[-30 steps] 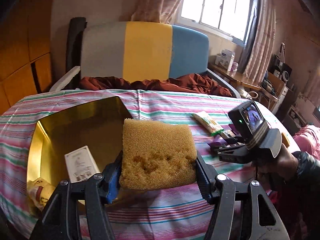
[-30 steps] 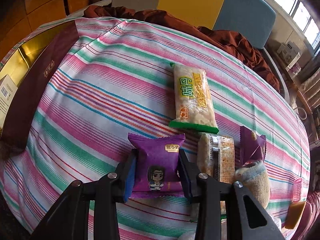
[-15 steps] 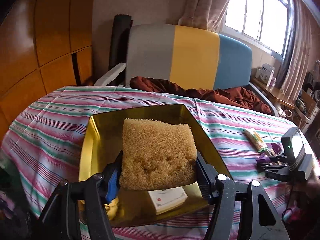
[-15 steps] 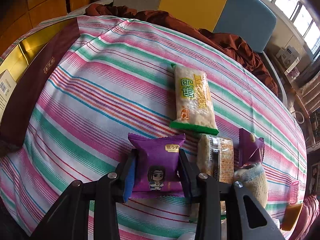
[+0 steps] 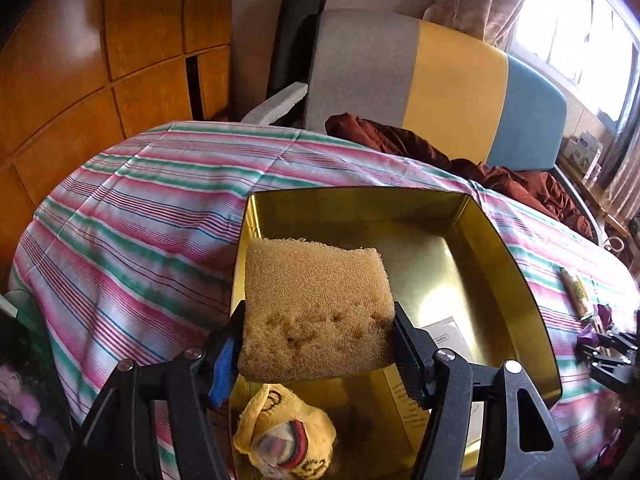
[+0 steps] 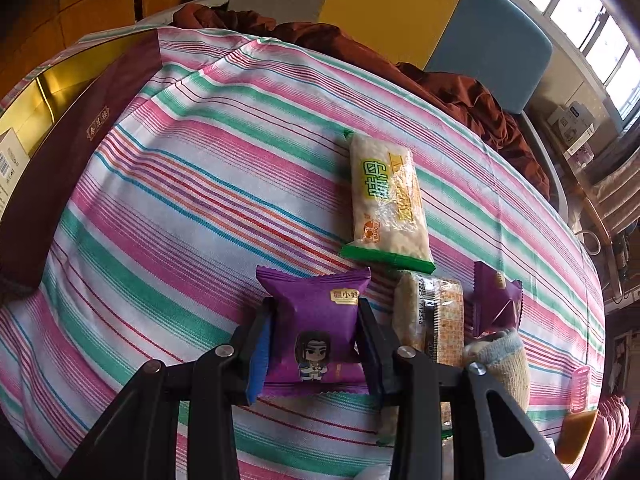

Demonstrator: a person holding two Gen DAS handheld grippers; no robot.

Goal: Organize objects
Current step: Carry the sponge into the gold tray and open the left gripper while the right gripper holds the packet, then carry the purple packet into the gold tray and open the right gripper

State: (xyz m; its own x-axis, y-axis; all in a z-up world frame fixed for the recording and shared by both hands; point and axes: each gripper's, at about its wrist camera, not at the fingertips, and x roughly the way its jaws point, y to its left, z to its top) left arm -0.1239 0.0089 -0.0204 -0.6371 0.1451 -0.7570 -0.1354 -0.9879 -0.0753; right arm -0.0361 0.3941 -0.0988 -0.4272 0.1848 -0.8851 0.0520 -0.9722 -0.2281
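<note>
A tan sponge (image 5: 316,312) sits between the pads of my left gripper (image 5: 318,322), held above the near end of the open gold box (image 5: 516,280). The pads still press its sides while the jaws are opening slightly. Below it in the box lie a yellow rolled sock (image 5: 286,436) and a white carton (image 5: 444,328). My right gripper (image 6: 316,306) is shut on a purple snack packet (image 6: 316,328) that rests on the striped tablecloth (image 6: 180,208); it also shows at the far right of the left wrist view.
Beside the purple packet lie a green-edged rice cracker packet (image 6: 386,200), a clear biscuit packet (image 6: 430,316), a second purple packet (image 6: 496,300) and a grey sock (image 6: 504,360). The box's dark red outer wall (image 6: 80,128) is at left. A chair with brown cloth (image 5: 400,144) stands behind the table.
My left gripper carried the sponge leftward, from beside the box's right edge to over its inside. The right gripper and its purple packet stayed put.
</note>
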